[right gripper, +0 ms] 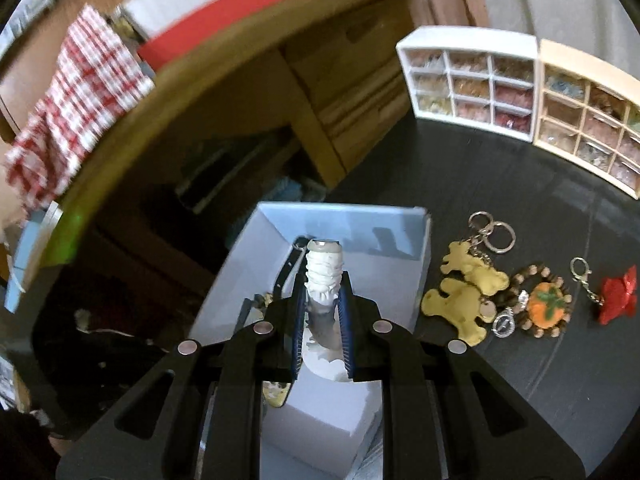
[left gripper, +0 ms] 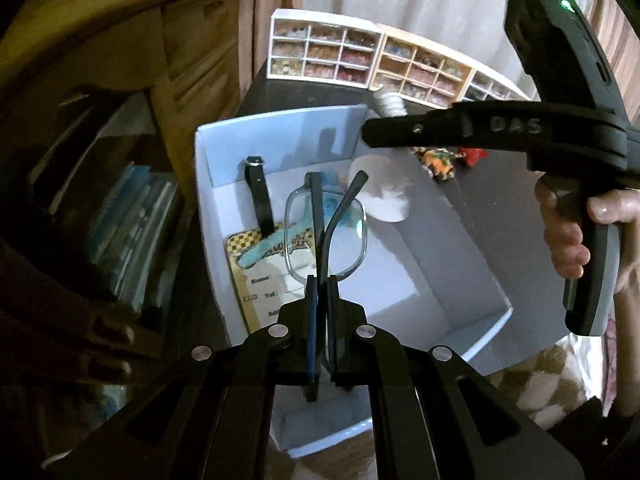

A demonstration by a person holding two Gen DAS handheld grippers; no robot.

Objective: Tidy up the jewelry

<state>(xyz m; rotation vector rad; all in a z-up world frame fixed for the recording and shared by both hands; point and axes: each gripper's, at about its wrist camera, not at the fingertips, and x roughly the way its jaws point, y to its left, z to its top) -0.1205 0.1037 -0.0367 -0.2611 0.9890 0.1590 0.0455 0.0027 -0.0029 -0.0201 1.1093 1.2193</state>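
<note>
- wooden shelving [right gripper: 312, 92] stands at far left of the dark counter [right gripper: 520, 380], off its edge; a red-and-white checked cloth [right gripper: 76, 104] lies on top (blurred).
- white box [left gripper: 440, 264] sits open on the counter at its left side, by the shelving.
- inside the box, left part: a checkered name tag [left gripper: 256, 276] with a black strap [left gripper: 258, 196] running toward the back wall; a light blue item [left gripper: 264, 244] lies across the tag.
- left gripper [left gripper: 322, 280]: jaws clenched on the folded eyeglasses [left gripper: 326, 236], held above the box interior, temple arms pointing away from the camera.
- right gripper [right gripper: 322, 304]: jaws grasping a white carved ornament [right gripper: 324, 272], held over the box; its flared white base shows below the jaws.
- in the left wrist view the right gripper's body [left gripper: 560, 132] crosses over the box's right wall, the right hand [left gripper: 568, 236] on its handle.
- counter right of the box: two yellow bear keychains [right gripper: 464, 296] overlapping, rings toward the back; just beside them a beaded bracelet [right gripper: 536, 300] around an orange pumpkin charm [right gripper: 546, 310]; a small clear charm [right gripper: 503, 326] touches the bears.
- further right: a red charm [right gripper: 618, 296] on a short chain, apart from the bracelet.
- back right: a white drawer organizer [right gripper: 472, 84] and a cream drawer organizer [right gripper: 588, 112] side by side, touching (contents indistinct).
</note>
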